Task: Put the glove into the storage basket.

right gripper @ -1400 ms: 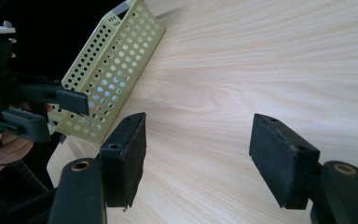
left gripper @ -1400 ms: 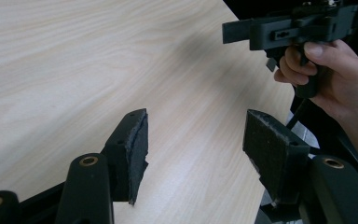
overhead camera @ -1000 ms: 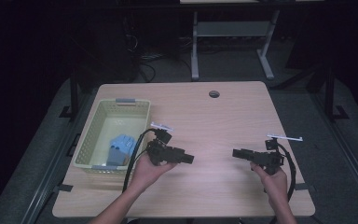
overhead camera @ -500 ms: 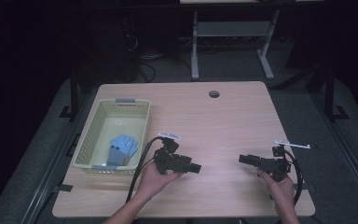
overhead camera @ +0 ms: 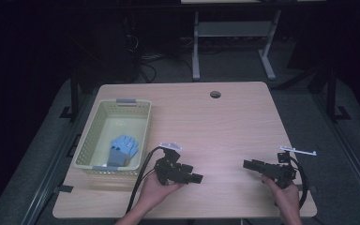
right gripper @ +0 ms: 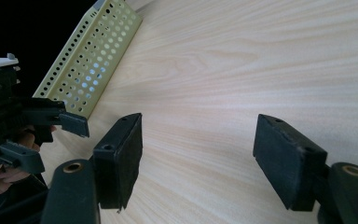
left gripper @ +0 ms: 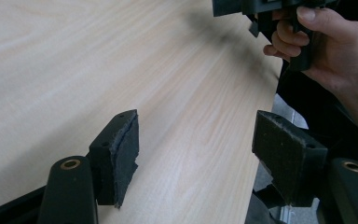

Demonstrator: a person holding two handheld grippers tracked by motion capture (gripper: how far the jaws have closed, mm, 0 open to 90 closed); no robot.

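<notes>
Two hand-held black two-jaw grippers are seen low over the pale wood-grain worktop [overhead camera: 225, 122], near its front edge. Compared with a second ago, both have been drawn back toward the person, the left gripper [overhead camera: 198, 178] away from the pale yellow perforated plastic basket [overhead camera: 86, 143] and the right gripper [overhead camera: 246, 164] outward and nearer the front edge. The folded blue fabric glove [overhead camera: 122, 148] lies inside the basket at its near end, touched by neither gripper. Judged from this, the placing of the glove appears done and the hands are being retired. The left gripper [left gripper: 196, 154] is held by the left hand [overhead camera: 157, 187], pointing right across the worktop; its padded fingers [left gripper: 123, 154] stand wide apart with bare wood between them, nothing held. The right gripper [right gripper: 198, 161] is held by the right hand [overhead camera: 283, 192], pointing left toward the other; its fingers [right gripper: 284, 158] are likewise spread wide and empty. The two grippers are well apart, facing one another.
</notes>
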